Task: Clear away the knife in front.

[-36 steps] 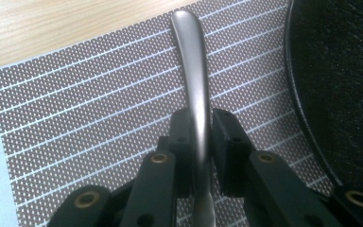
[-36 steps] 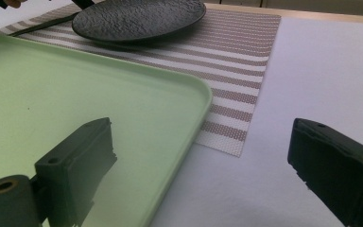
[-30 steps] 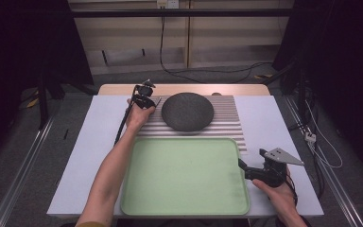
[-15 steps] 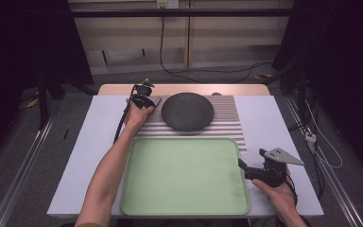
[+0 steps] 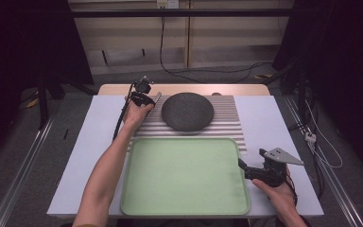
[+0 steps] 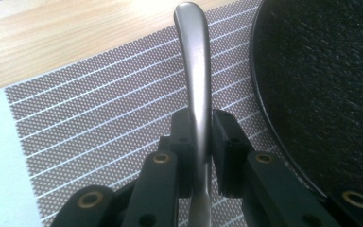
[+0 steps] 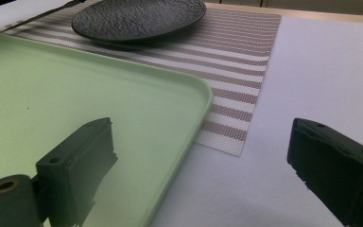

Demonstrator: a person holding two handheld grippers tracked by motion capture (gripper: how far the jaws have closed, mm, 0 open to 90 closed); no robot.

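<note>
The left hand-held gripper (image 6: 201, 142) clamps a metal utensil handle (image 6: 194, 80) beside the black plate (image 6: 326, 85); placing remains. The right hand-held gripper (image 7: 203, 165) gapes empty.

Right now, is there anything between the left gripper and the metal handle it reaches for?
No. The left gripper is already shut on the metal handle, with both pads against its sides. The handle sticks out over the striped mat, beside the dark plate without touching it.

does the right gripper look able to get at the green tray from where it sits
Probably yes: the right gripper is open, its fingers either side of the green tray edge, nothing in between.
</note>
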